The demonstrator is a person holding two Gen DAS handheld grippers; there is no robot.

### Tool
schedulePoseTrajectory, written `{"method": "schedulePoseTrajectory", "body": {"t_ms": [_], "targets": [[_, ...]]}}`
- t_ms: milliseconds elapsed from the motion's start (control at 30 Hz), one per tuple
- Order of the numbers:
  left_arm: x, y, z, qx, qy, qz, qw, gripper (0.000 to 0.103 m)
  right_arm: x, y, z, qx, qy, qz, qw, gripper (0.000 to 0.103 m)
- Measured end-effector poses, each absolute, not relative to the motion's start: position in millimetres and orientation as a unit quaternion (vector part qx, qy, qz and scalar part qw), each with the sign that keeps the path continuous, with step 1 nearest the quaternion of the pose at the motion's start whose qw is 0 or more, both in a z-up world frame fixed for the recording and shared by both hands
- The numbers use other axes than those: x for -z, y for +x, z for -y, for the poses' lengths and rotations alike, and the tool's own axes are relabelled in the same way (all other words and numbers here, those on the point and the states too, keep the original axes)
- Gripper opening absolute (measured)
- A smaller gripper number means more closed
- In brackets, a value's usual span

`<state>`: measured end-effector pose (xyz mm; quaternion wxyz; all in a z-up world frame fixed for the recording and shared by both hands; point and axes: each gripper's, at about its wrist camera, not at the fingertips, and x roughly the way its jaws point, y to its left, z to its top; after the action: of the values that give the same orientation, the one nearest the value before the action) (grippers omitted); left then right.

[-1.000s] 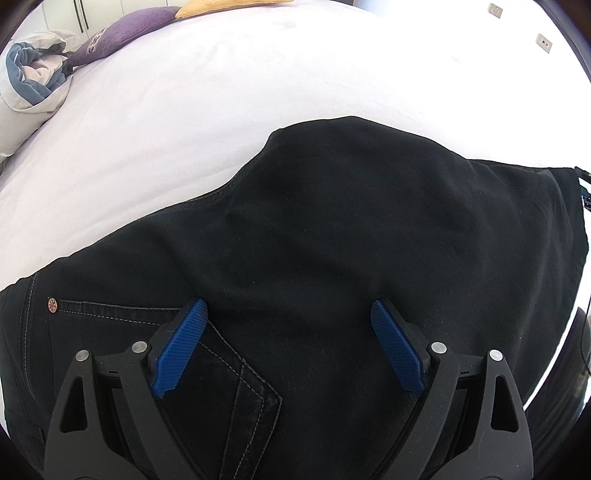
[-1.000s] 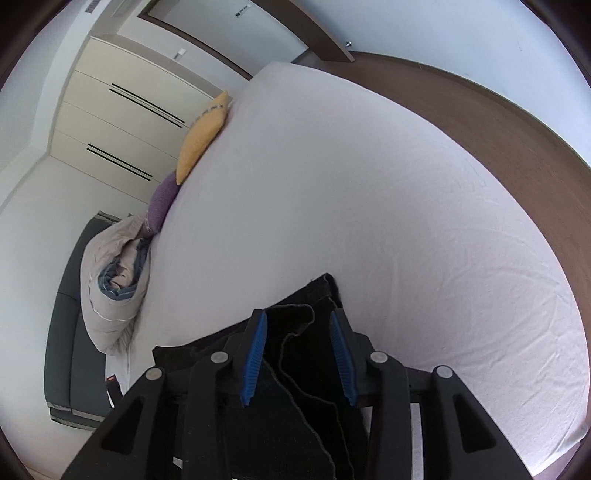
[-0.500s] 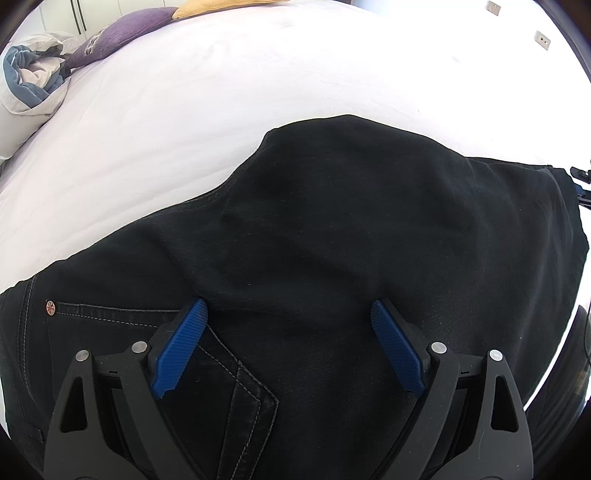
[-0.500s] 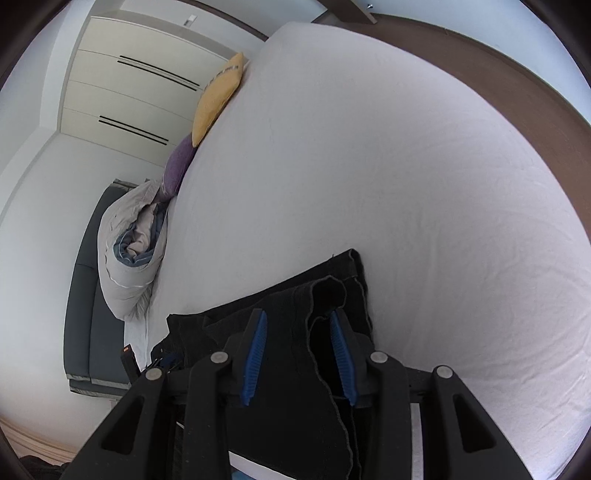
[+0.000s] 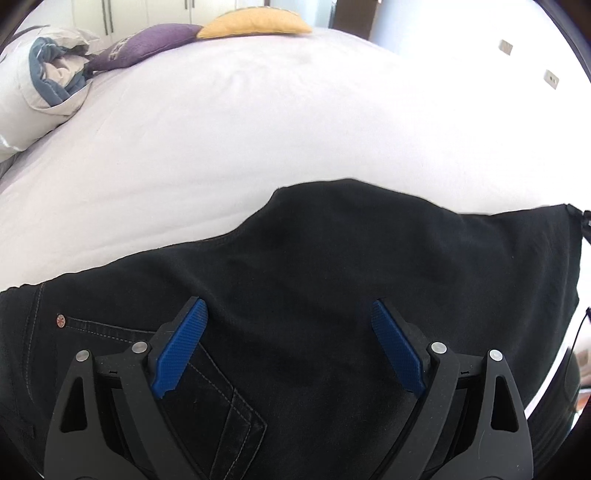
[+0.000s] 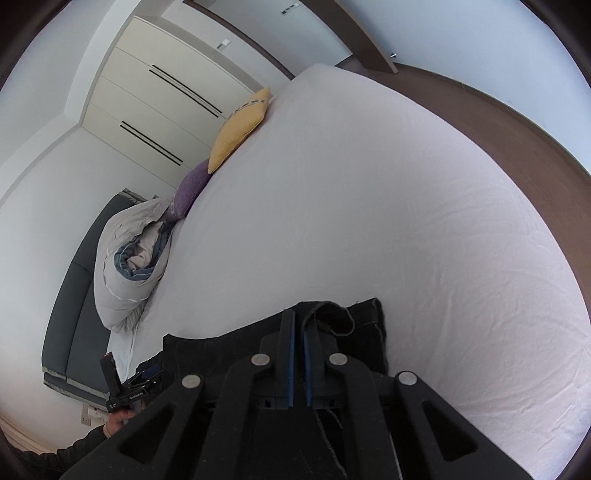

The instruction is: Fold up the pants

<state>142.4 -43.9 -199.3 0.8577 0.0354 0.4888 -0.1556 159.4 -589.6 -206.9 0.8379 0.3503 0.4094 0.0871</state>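
Black denim pants point(image 5: 332, 280) lie spread on the white bed sheet point(image 5: 258, 129), pale-stitched pocket and copper rivet showing. Left gripper point(image 5: 290, 325) above them, ribbed blue jaws wide. Right gripper point(image 6: 297, 345): jaws nearly closed, pinching a curled hem edge.

1. Left wrist view: mounted behind the left gripper point(image 5: 290, 341), looking forward and down, close over the black pants point(image 5: 332, 266), facing across the bed point(image 5: 258, 122).
2. Right wrist view: behind the right gripper point(image 6: 297, 332), at the pants' point(image 6: 365, 328) hem, rolled sideways.
3. Shared: pants, bed, yellow cushion point(image 5: 255, 26) point(image 6: 240, 131), purple cushion point(image 5: 147, 42) point(image 6: 190, 190).
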Motion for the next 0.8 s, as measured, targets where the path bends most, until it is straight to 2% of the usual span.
{"method": "schedulePoseTrajectory", "body": {"t_ms": [133, 233, 267, 333, 367, 433, 667, 800], "targets": [[206.3, 144.4, 51.5, 0.164, 0.024, -0.501, 0.849, 0.09, 228.4, 146.8, 609.3, -0.05, 0.399, -0.392, 0.828, 0.005], [219.3, 142.4, 62.9, 0.167, 0.07, -0.512, 0.839, 0.091, 261.7, 142.3, 615.8, -0.024, 0.441, -0.447, 0.778, 0.004], [220.2, 140.9, 63.6, 0.17, 0.078, -0.506, 0.842, 0.091, 259.1, 137.4, 616.1, -0.023, 0.454, -0.443, 0.773, 0.005], [218.9, 140.8, 59.9, 0.171, 0.074, -0.505, 0.843, 0.091, 243.2, 123.3, 618.8, -0.024, 0.469, -0.428, 0.773, 0.025], [218.5, 140.9, 56.9, 0.17, 0.07, -0.506, 0.843, 0.091, 233.5, 115.0, 619.3, -0.03, 0.468, -0.415, 0.78, 0.03], [218.6, 139.8, 52.2, 0.171, 0.07, -0.505, 0.843, 0.091, 217.7, 100.2, 617.9, -0.031, 0.454, -0.406, 0.792, 0.053], [219.3, 122.2, 43.1, 0.195, 0.101, -0.49, 0.844, 0.091, 224.1, 96.3, 583.7, -0.039, 0.384, -0.49, 0.782, 0.055], [220.4, 113.0, 33.5, 0.197, 0.111, -0.488, 0.843, 0.091, 228.7, 96.7, 569.0, -0.044, 0.361, -0.503, 0.784, 0.055]]}}
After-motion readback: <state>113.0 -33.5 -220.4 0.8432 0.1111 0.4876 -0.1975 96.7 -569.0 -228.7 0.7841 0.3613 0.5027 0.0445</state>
